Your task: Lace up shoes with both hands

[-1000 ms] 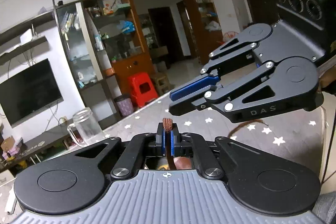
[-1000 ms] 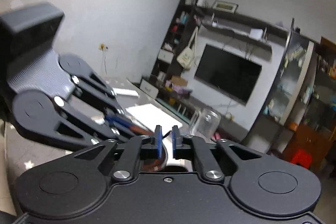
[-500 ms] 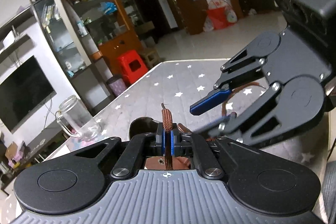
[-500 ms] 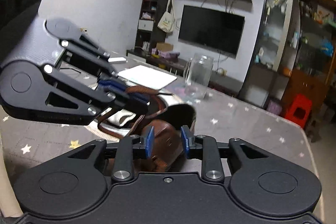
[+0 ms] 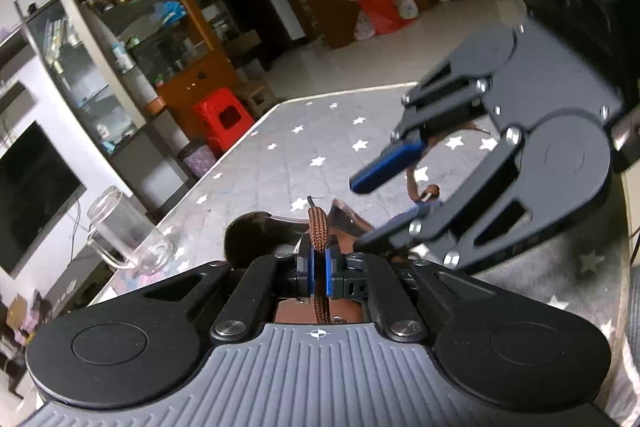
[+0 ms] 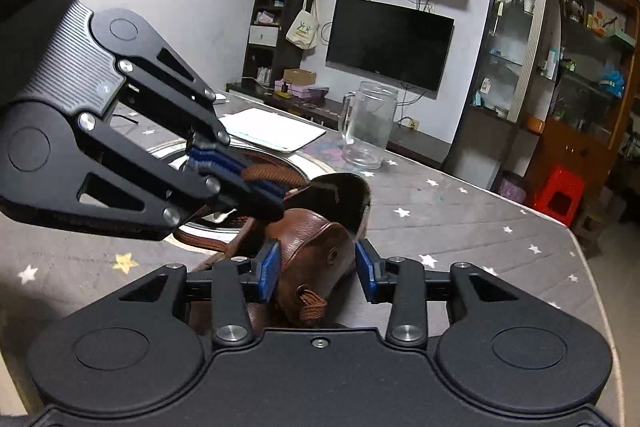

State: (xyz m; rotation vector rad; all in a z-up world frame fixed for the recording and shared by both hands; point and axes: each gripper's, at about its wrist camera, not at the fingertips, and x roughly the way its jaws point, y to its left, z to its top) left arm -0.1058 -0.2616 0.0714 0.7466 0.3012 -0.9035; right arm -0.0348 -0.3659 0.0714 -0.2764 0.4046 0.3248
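Observation:
A brown leather shoe (image 6: 316, 239) lies on the grey star-patterned table (image 6: 460, 223), seen also in the left wrist view (image 5: 256, 235). My left gripper (image 5: 318, 277) is shut on a brown woven shoelace (image 5: 318, 231), whose end sticks up between the blue pads. In the right wrist view the left gripper (image 6: 256, 187) hovers over the shoe from the left, with the lace (image 6: 268, 171) in it. My right gripper (image 6: 316, 267) is open and empty, its blue pads on either side of the shoe's upper. In the left wrist view the right gripper (image 5: 384, 195) comes in from the right.
A clear glass mug (image 6: 368, 125) stands on the table behind the shoe, also in the left wrist view (image 5: 124, 231). A white pad (image 6: 272, 129) and a round metal tray (image 6: 192, 155) lie at the left. A red stool (image 5: 222, 119) stands beyond the table edge.
My right gripper has opened wider and come down around the shoe's upper. Both views have tilted down toward the table. My left gripper has stayed shut on the lace.

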